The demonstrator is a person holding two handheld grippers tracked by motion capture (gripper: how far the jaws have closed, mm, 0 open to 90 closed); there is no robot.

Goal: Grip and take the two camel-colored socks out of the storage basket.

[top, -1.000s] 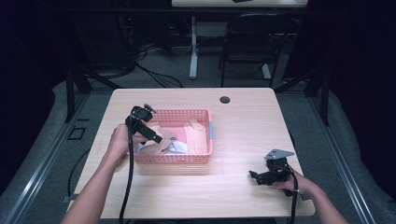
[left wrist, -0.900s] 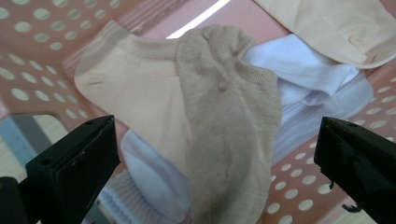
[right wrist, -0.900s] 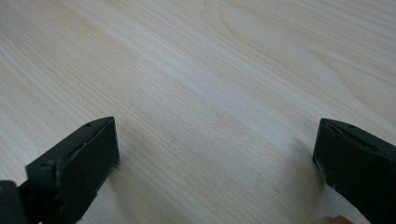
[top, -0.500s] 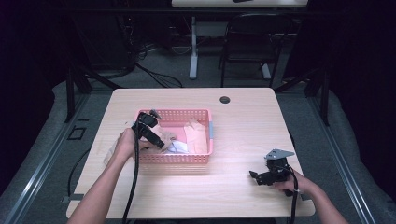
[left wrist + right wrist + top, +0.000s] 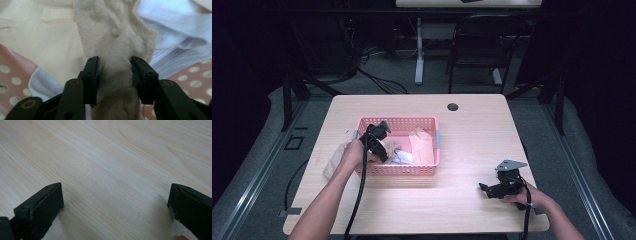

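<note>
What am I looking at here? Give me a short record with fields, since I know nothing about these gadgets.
Setting: wooden table
Container: pink basket holding pieces of cloth
Left gripper: inside the basket; its jaws have just been closing and now pinch a beige knit cloth
Right gripper: on the bare table, jaws wide apart, nothing between them
Also in basket: white cloth
</note>
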